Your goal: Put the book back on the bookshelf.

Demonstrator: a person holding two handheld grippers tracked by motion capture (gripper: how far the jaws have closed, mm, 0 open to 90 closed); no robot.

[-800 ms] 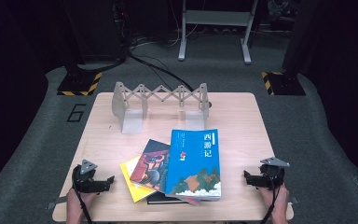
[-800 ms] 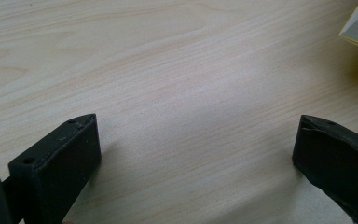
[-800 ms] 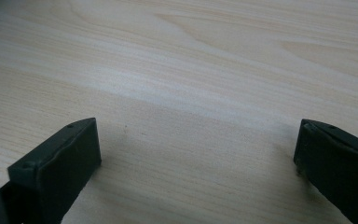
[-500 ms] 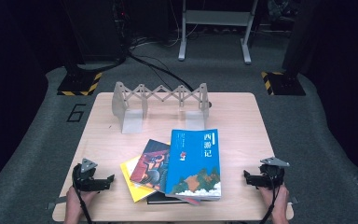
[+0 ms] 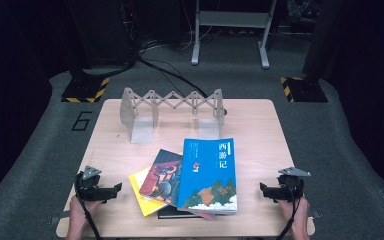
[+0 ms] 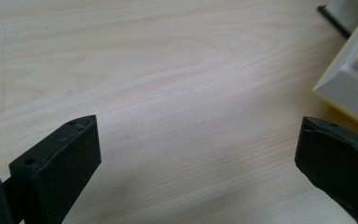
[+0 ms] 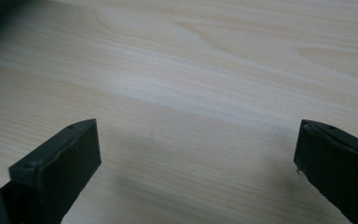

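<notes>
The books (image 5: 195, 182) were stacked between the two grippers, long edges running away from the person. The left gripper (image 5: 114, 190), jaws spread and empty, was nearer; the right gripper (image 5: 263, 190) was likewise spread, farther off.

On the blue book (image 5: 208, 174), lying at the lower centre of the high view, you could read the white title characters 西游记, printed vertically near the cover's upper right corner. On the grey floor (image 5: 55, 135) at the left of the frame, beside the table's far left corner, you could read a large dark numeral 6. The other book covers carried no legible text.
</notes>
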